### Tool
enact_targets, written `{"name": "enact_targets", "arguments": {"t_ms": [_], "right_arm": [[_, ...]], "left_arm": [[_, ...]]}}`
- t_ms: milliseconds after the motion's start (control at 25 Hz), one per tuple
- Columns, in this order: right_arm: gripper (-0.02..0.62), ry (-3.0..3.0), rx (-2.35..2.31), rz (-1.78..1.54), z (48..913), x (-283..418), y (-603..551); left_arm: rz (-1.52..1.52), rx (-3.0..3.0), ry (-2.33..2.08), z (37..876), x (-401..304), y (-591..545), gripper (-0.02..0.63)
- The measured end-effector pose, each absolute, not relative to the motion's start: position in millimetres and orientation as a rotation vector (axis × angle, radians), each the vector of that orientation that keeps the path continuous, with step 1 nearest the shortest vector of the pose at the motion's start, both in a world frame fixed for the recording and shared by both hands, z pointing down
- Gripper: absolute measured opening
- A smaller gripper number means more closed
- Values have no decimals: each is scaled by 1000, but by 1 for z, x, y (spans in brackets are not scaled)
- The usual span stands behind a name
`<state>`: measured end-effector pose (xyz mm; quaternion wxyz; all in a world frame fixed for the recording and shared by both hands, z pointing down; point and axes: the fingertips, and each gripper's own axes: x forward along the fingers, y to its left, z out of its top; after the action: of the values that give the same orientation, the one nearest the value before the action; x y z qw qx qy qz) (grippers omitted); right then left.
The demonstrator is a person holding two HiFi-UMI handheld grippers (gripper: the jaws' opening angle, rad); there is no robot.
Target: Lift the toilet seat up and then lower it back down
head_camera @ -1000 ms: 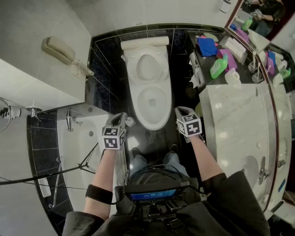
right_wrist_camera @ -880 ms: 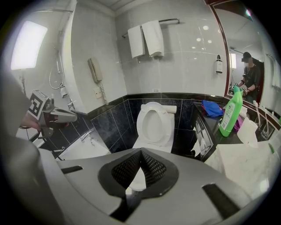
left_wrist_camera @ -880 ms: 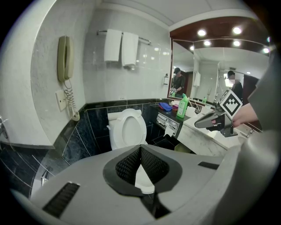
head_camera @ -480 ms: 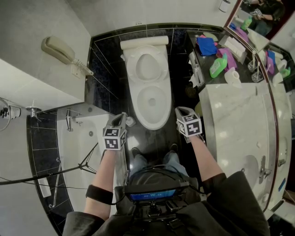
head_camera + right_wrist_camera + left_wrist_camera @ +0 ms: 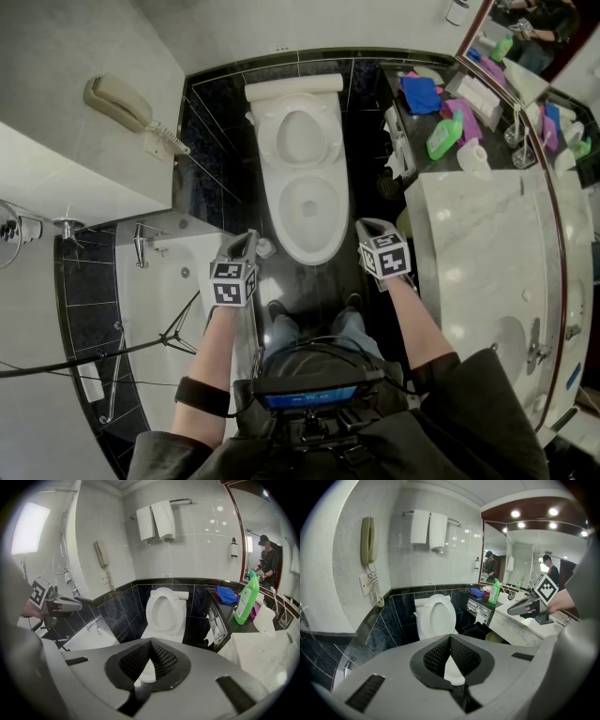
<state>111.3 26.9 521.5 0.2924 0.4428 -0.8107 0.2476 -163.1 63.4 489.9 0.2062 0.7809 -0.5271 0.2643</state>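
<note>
Fingers of the left gripper (image 5: 249, 236) and right gripper (image 5: 364, 227) are pressed together, holding nothing. Seat (image 5: 270, 127) appears raised at upper centre; to lower it well, hook its top edge and ease it down slowly. Both forearms reach forward, grippers tilted downward, flanking the bowl (image 5: 309, 253) front.

The white toilet seat (image 5: 266, 127) is raised, standing nearly upright and leaning back against the cistern (image 5: 293, 87) at the wall of black tiles. Both gripper views show it from the front as an oval ring (image 5: 429, 618) (image 5: 150, 611), narrower end upward, with a white surface filling its opening; whether that is a lid behind it cannot be told. Below it the bowl's rim (image 5: 305, 255) is uncovered, white like the seat, and nothing touches the seat
</note>
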Motion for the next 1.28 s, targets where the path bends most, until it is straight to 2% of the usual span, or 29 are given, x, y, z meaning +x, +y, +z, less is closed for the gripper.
{"name": "enact_targets", "arguments": {"t_ms": [1280], "right_arm": [[9,-2148,1167,670,531,111,19]], "left_arm": [[743,2154,-1452,501,-164,58,6]]}}
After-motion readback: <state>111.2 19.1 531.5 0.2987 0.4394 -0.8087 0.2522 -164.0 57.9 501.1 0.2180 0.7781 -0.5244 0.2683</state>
